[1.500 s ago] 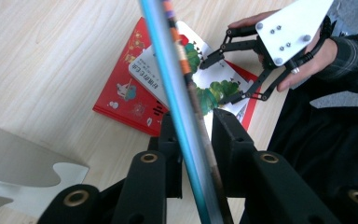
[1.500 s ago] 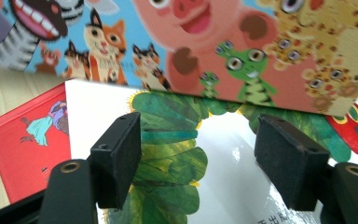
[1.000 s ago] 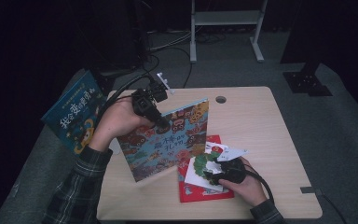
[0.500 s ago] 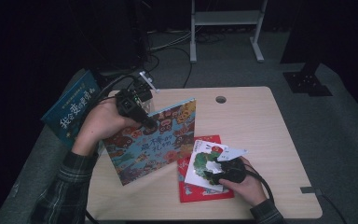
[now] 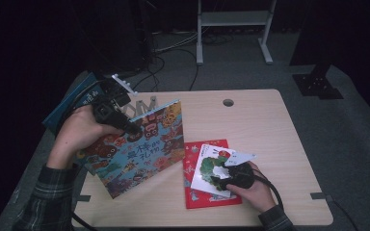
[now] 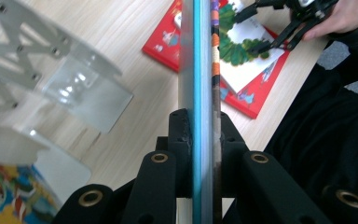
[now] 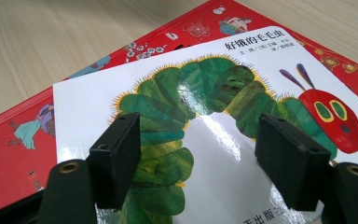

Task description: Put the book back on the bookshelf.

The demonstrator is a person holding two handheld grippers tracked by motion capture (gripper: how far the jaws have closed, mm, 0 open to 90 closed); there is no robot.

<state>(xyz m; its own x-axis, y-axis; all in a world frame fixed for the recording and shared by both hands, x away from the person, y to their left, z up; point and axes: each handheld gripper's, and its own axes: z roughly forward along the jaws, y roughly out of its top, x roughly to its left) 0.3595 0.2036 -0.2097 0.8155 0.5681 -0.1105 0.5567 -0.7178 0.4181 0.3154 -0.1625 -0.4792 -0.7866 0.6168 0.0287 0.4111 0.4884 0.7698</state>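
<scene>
Book [image 6: 204, 70] edge-on between left gripper [image 6: 204, 135] pads

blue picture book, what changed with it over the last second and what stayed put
The left hand-held gripper, clamped on the blue picture book, has carried it toward the table's left side and tipped it up onto its edge; a second ago it lay flatter and nearer the red book. The right hand-held gripper stayed over the white caterpillar book, jaws apart, and both stacked books kept their place.
</scene>
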